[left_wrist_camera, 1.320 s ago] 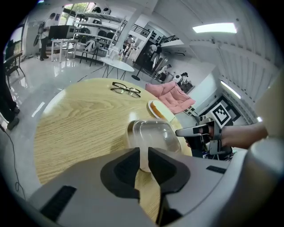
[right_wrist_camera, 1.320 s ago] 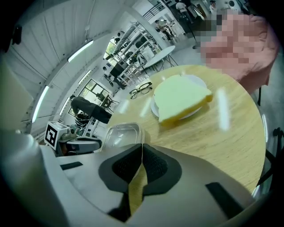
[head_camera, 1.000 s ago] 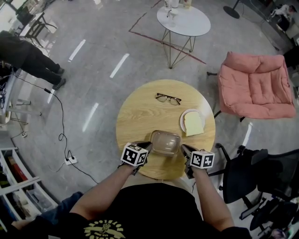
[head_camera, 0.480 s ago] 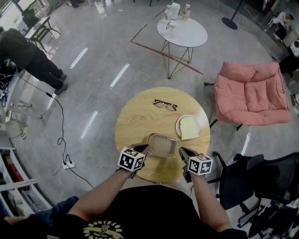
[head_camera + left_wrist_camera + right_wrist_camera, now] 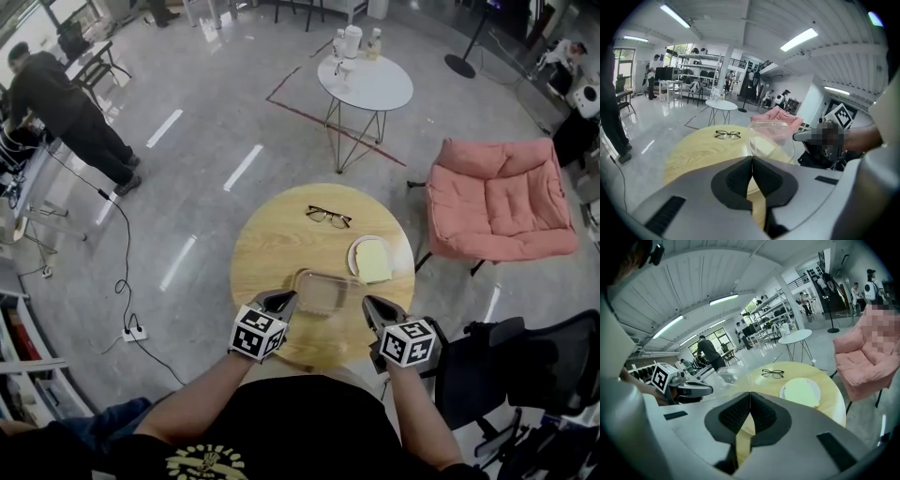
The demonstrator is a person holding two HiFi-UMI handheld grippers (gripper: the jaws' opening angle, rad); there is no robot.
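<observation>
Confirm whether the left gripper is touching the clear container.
Touching. The left gripper view shows the left gripper with its jaws shut on the near rim of the clear container.

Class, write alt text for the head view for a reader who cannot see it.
Seen from above, a person's left claw and right claw pinch opposite sides of a clear box at the near edge of a round wooden table. Further back lie glasses and a plate of bread; a pink chair stands beside it.
</observation>
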